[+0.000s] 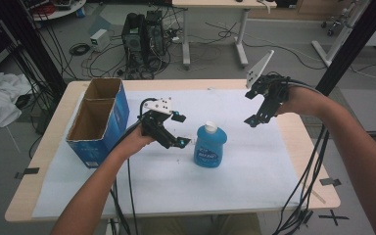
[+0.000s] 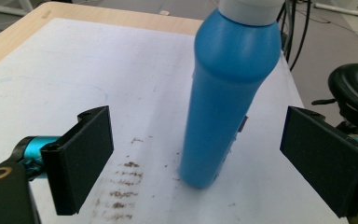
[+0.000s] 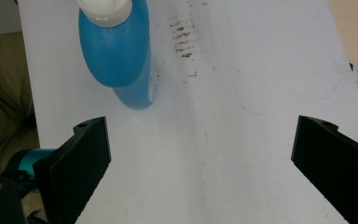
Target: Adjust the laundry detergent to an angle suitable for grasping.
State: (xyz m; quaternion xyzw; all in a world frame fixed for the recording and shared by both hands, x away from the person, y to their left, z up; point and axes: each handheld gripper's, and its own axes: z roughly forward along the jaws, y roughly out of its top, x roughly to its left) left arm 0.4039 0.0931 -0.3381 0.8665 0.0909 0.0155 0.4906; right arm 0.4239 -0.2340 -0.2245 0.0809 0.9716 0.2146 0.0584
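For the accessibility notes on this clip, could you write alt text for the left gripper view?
A blue bottle with a white cap stands upright on a white sheet, seen between the left gripper's two open black jaws, which do not touch it. Brown smudges mark the sheet near the bottle's base, and the wooden table edge shows beyond.

One blue bottle [image 1: 210, 146], one cardboard box [image 1: 98, 120], two claws [image 1: 178, 129] [image 1: 252, 120]

Grey floor w/ cable tangle [image 1: 103, 54], PC towers [image 1: 144, 39], desk legs [image 1: 240, 34], white cloth [image 1: 0, 100] at left.
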